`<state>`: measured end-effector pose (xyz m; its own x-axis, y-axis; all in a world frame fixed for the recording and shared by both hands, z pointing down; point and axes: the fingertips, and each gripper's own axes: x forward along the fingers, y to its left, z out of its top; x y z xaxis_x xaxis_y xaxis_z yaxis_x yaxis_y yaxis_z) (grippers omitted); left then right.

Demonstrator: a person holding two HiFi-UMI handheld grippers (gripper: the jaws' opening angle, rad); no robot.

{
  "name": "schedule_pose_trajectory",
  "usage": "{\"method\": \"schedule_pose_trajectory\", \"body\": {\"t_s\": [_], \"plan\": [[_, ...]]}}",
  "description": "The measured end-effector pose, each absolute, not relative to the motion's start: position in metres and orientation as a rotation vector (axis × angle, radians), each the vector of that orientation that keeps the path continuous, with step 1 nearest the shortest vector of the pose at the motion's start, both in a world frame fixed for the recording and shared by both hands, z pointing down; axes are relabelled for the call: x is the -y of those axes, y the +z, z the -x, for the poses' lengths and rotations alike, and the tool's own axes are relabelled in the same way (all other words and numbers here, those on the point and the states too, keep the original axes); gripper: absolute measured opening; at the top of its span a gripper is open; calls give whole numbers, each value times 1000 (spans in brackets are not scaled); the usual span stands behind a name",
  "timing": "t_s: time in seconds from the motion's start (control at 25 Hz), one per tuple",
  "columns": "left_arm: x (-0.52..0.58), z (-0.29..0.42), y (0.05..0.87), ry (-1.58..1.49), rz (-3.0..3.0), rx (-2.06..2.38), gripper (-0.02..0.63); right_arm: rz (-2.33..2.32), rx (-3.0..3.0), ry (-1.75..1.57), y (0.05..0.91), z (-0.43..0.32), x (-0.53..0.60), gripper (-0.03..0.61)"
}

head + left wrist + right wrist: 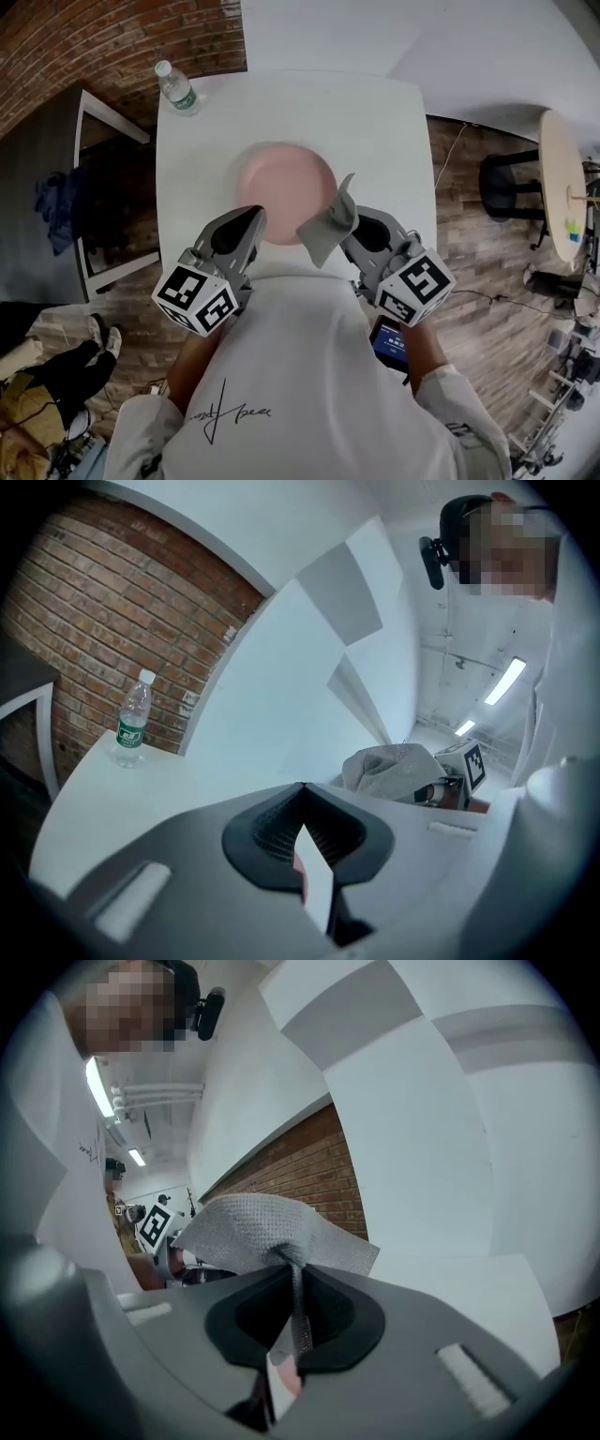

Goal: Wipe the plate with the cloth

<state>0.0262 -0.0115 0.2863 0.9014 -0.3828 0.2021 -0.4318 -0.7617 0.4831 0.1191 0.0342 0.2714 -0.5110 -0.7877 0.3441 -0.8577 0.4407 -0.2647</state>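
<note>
A round pink plate [286,183] lies in the middle of the white table [384,122]. My right gripper [349,223] is shut on a grey cloth [326,230], held just above the plate's near right rim. In the right gripper view the cloth [258,1230] fans out above the pinched jaws [294,1274]. My left gripper [251,217] hovers over the plate's near left rim, jaws closed with nothing between them [302,789]. The left gripper view also shows the cloth [394,771], off to the right.
A water bottle [176,89] stands at the table's far left corner, and the same bottle [131,721] appears in the left gripper view. A dark bench [56,178] by the brick wall is at left. A round side table [562,183] stands at right.
</note>
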Motion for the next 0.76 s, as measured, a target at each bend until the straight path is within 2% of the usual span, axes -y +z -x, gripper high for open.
{"method": "schedule_pose_trajectory", "body": {"t_s": [0.28, 0.76], "plan": [[11, -26, 258, 95, -2563, 610, 12, -1499, 2557, 589, 258, -118, -35, 23], [11, -30, 256, 64, -2617, 674, 13, -1501, 2546, 600, 265, -106, -44, 23]]}}
